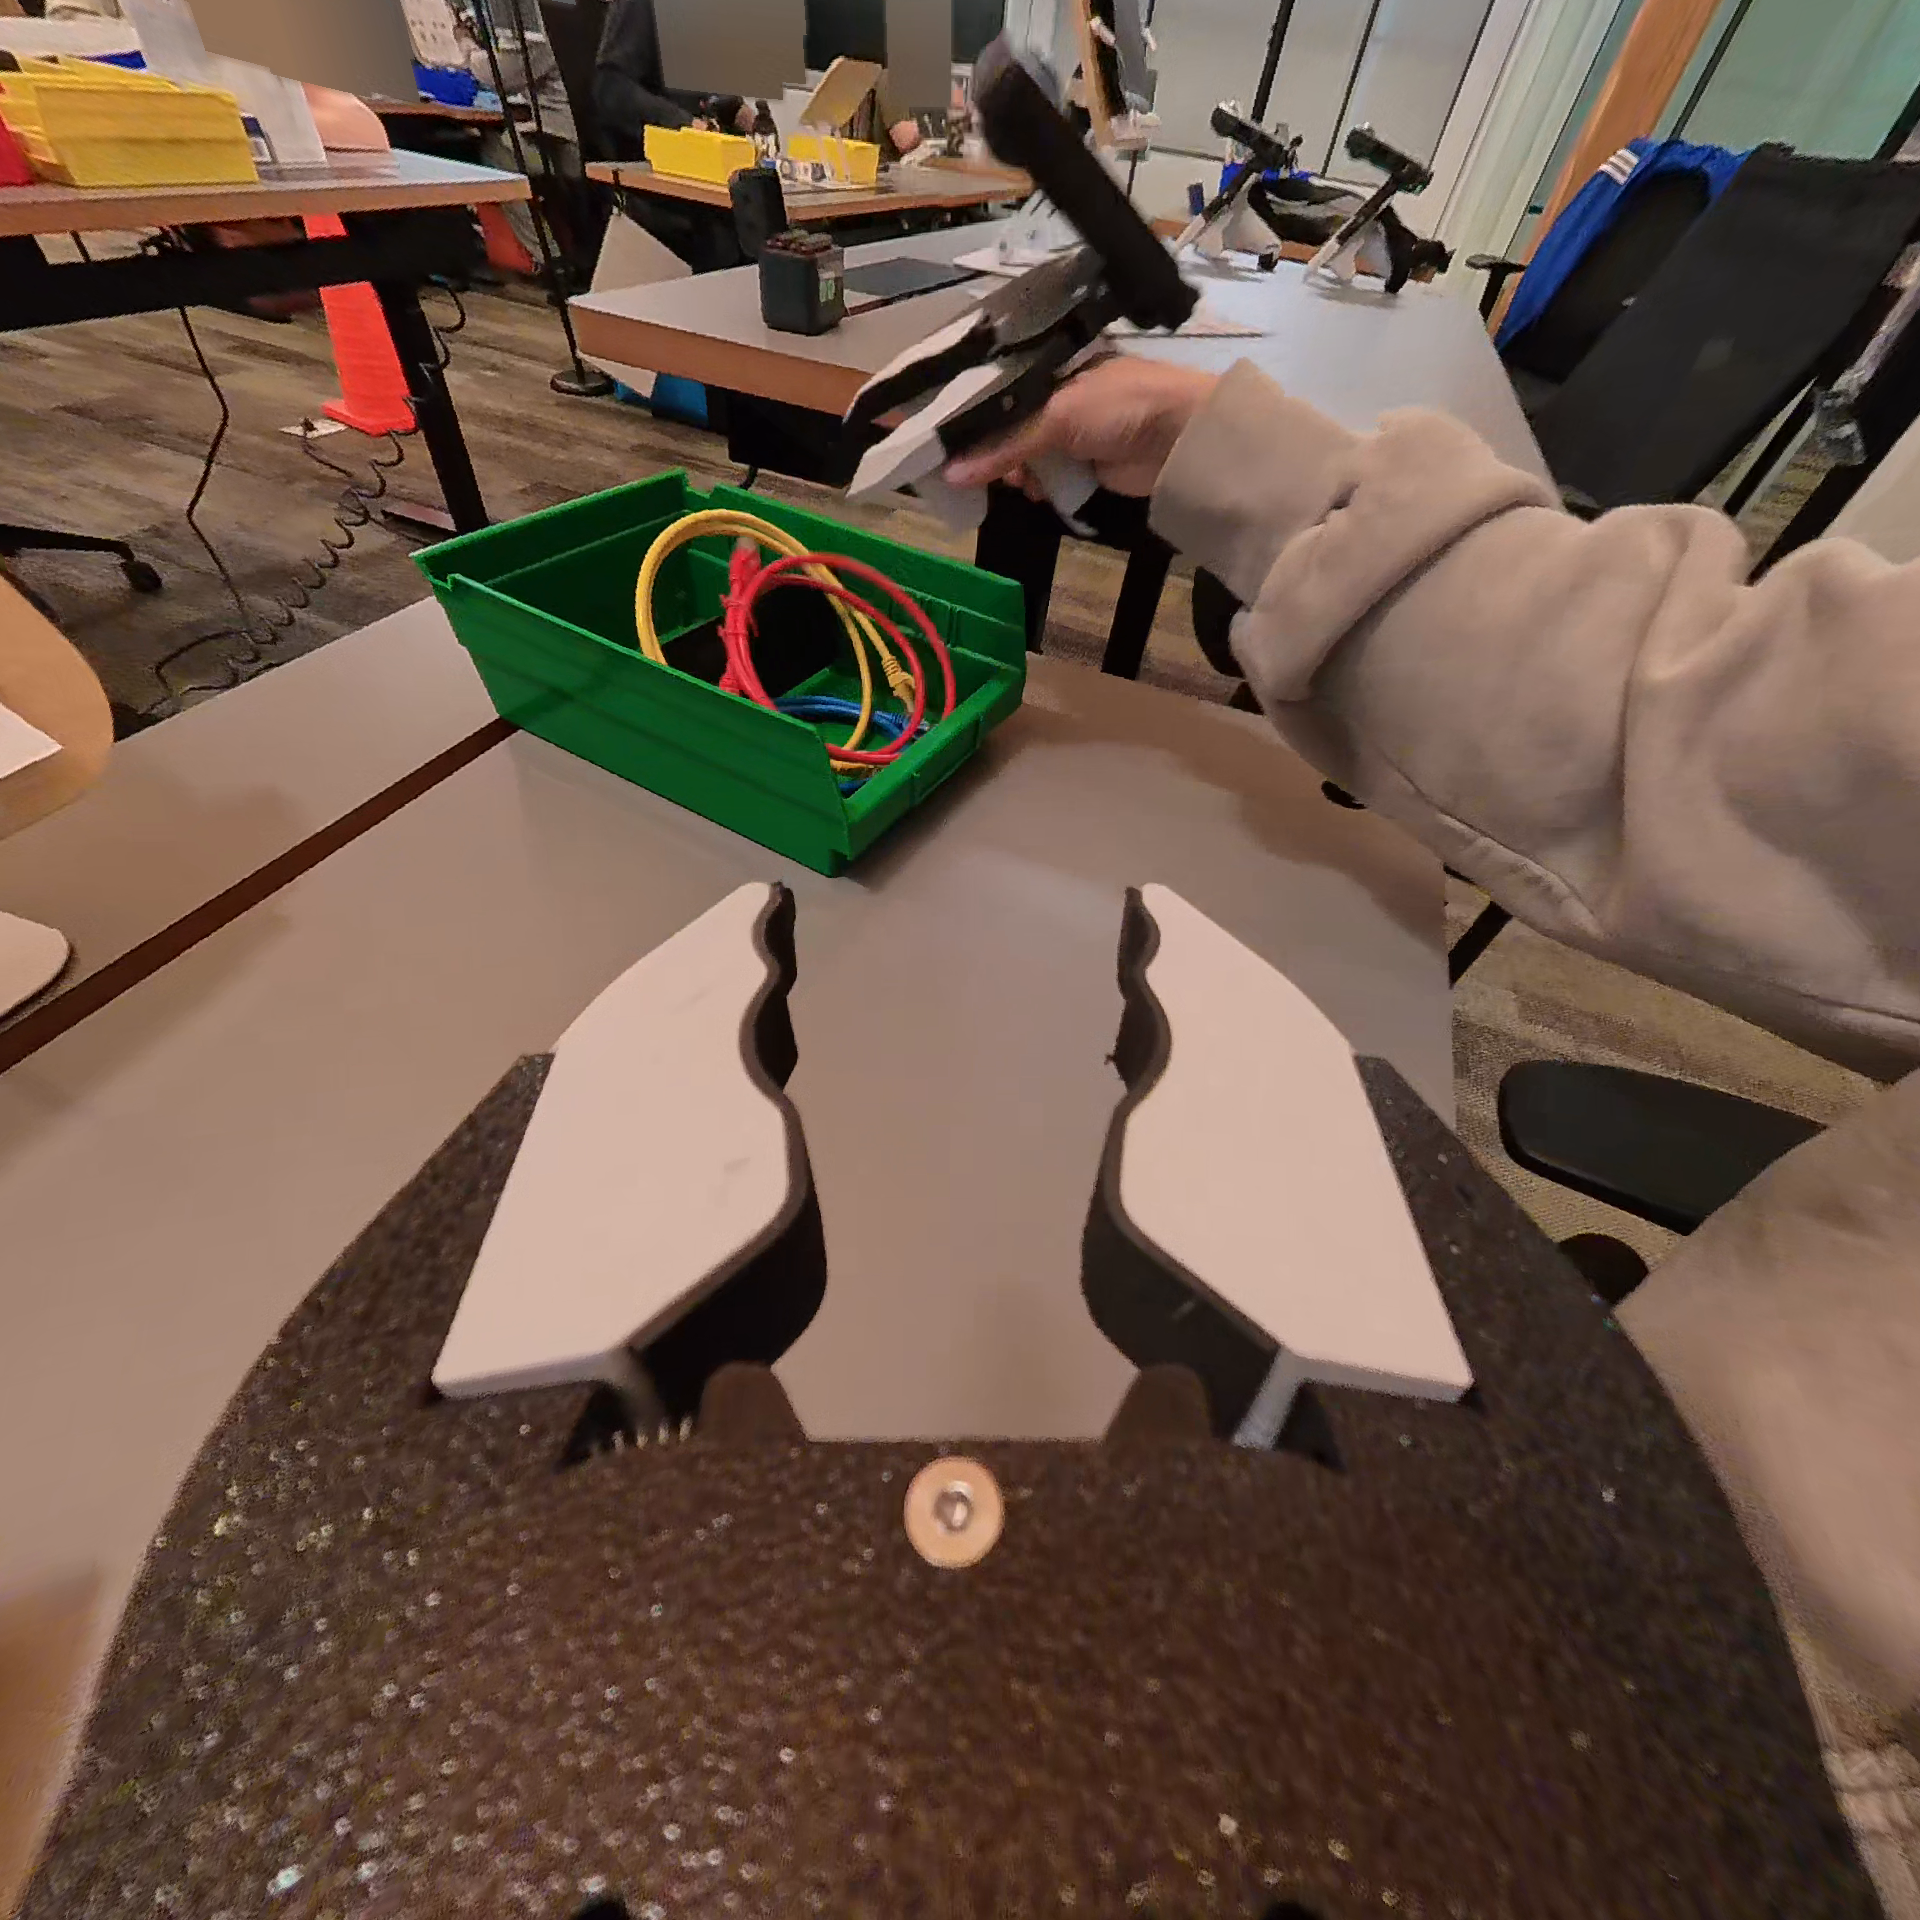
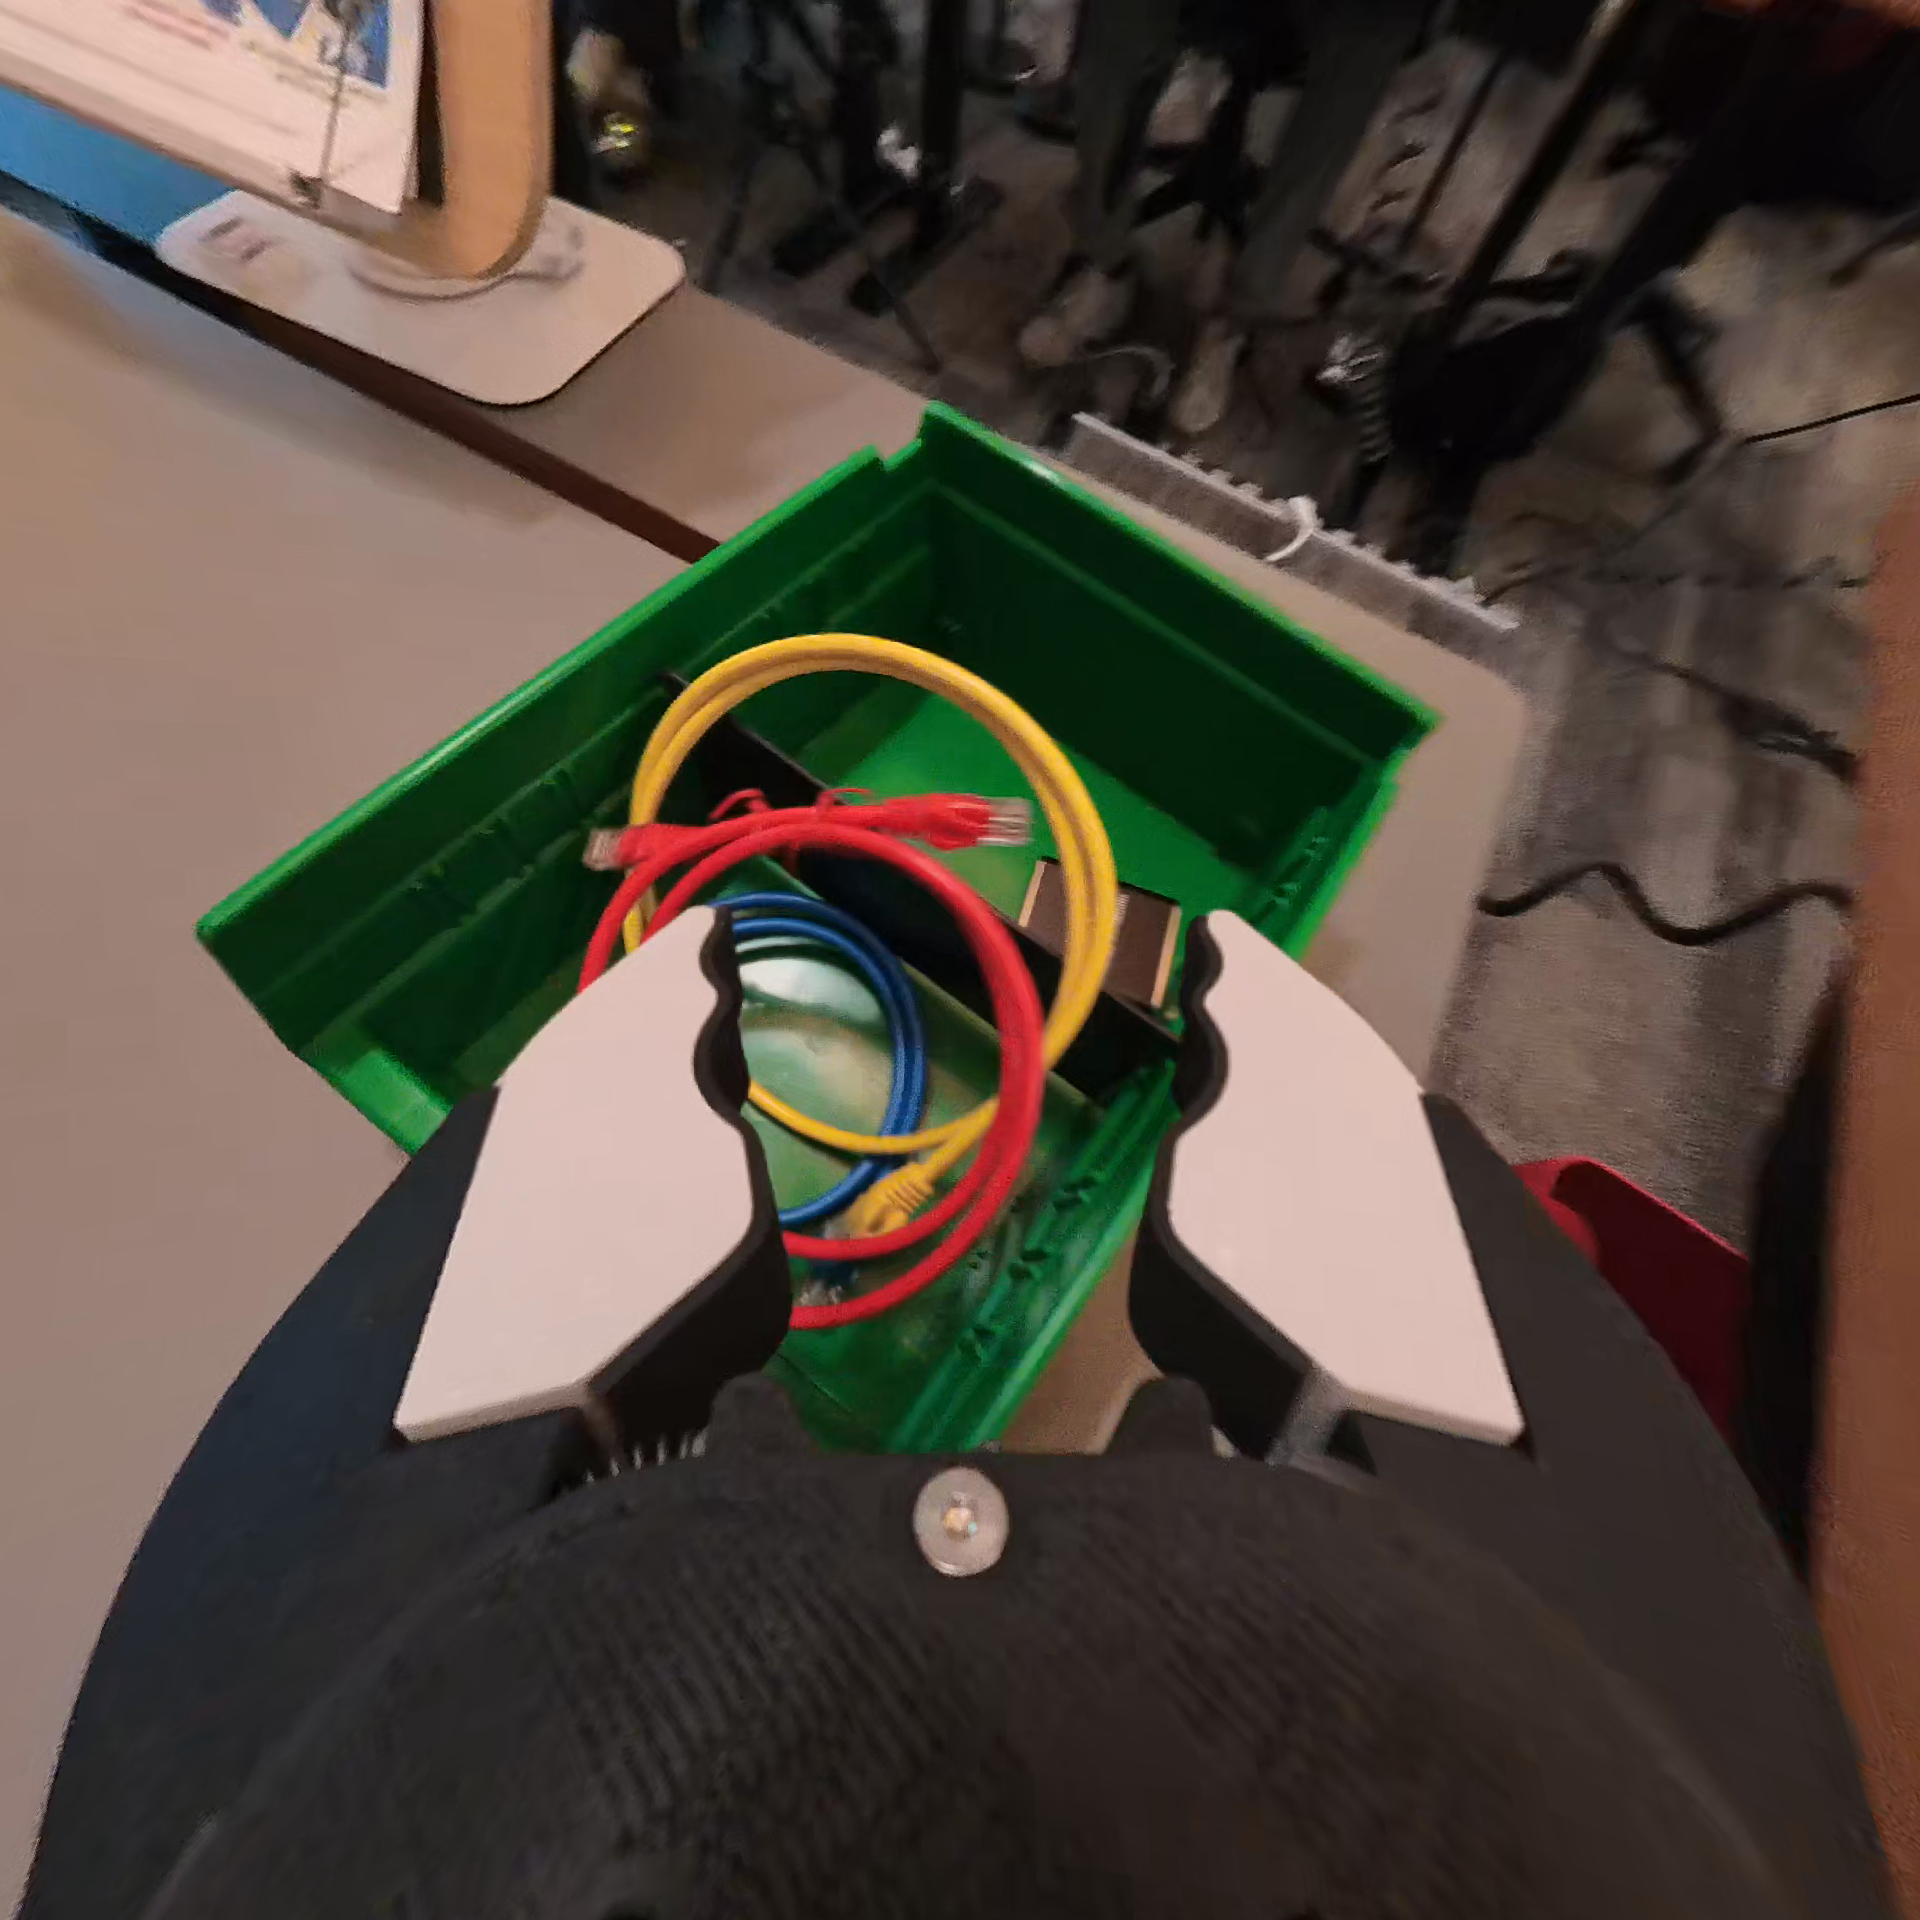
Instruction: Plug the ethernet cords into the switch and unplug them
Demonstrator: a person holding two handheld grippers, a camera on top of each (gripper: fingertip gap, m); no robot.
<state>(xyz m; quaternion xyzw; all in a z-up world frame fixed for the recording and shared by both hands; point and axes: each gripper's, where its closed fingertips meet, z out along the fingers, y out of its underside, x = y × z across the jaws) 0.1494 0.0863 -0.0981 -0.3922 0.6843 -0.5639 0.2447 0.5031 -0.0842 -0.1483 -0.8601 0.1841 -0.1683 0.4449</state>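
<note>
Lying below right gripper (image 2: 951, 997): cords (image 2: 935, 1039).

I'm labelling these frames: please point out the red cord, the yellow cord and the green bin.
red cord (image 2: 1023, 1039): right wrist view, right side of loop.
yellow cord (image 2: 862, 649): right wrist view, top of loop.
green bin (image 1: 665, 717): left wrist view, near wall.

- The bin (image 1: 665, 675) sits on the table (image 1: 312, 987), near its far edge — ahead of the left gripper (image 1: 951, 904).
- Three coiled cords (image 2: 862, 997) lie in the bin, overlapping, with the switch (image 2: 1101, 940) standing behind them.
- The right gripper (image 2: 956, 935) hangs above the bin — empty, jaws parted, as are the left's.
- A monitor stand (image 2: 436, 301) rests on the neighbouring table, left of the bin.
</note>
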